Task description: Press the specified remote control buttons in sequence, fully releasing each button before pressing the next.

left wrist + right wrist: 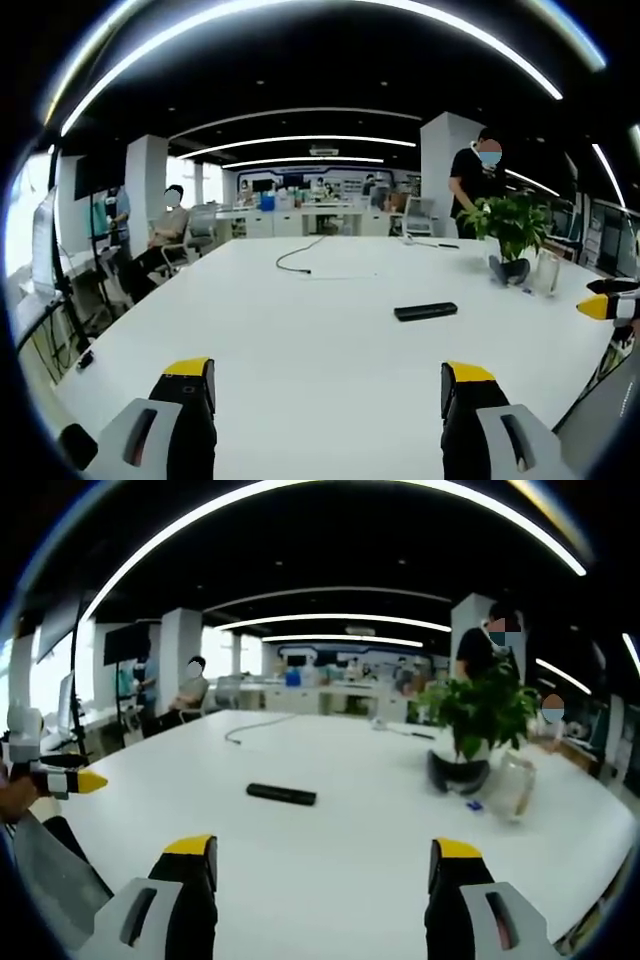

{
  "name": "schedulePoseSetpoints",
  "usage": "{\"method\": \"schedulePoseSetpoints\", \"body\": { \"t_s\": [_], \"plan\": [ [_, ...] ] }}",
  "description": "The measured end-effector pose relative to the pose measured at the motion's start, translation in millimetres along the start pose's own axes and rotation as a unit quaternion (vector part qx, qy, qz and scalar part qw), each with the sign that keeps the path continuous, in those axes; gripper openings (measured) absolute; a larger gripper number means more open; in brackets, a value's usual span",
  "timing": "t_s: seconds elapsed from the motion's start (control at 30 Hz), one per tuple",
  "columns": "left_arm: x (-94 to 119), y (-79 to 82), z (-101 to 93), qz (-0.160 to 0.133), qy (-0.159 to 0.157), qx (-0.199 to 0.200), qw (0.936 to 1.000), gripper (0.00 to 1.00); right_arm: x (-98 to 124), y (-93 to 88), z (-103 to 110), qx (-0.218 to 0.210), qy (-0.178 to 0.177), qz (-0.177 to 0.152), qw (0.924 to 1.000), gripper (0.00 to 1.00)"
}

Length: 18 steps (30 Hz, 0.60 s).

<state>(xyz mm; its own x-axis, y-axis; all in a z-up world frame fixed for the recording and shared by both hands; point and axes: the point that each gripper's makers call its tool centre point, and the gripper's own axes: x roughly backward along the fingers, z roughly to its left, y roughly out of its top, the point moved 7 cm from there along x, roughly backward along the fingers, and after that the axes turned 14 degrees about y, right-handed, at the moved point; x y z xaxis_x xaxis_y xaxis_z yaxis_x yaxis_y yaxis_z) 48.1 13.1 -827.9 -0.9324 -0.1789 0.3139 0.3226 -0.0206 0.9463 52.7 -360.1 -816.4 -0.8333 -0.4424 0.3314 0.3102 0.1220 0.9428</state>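
Both grippers' fingers (330, 385) (325, 860) spread wide, empty; remote (425, 311) (281, 794) distant, its buttons unreadable

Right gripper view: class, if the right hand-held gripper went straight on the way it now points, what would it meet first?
Probably the black remote control lying on the white table, slightly left of the open right hand-held gripper; depth is unclear, so it might pass just beside it.
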Motion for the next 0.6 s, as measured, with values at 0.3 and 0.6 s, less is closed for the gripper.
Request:
{"method": "schedulePoseSetpoints", "body": {
  "t_s": [0.3,0.6],
  "plan": [
    [-0.6,0.1,-1.5,-0.001,-0.004,-0.002,1.0000,0.99,-1.4,-0.4,1.7,0.005,0.003,0.005,1.0000,0.89],
    [-1.4,-1.5,-2.8,0.006,-0.007,-0.009,0.9999,0.99,-1.0,-0.3,1.0,0.006,0.001,0.004,1.0000,0.90]
  ]
}}
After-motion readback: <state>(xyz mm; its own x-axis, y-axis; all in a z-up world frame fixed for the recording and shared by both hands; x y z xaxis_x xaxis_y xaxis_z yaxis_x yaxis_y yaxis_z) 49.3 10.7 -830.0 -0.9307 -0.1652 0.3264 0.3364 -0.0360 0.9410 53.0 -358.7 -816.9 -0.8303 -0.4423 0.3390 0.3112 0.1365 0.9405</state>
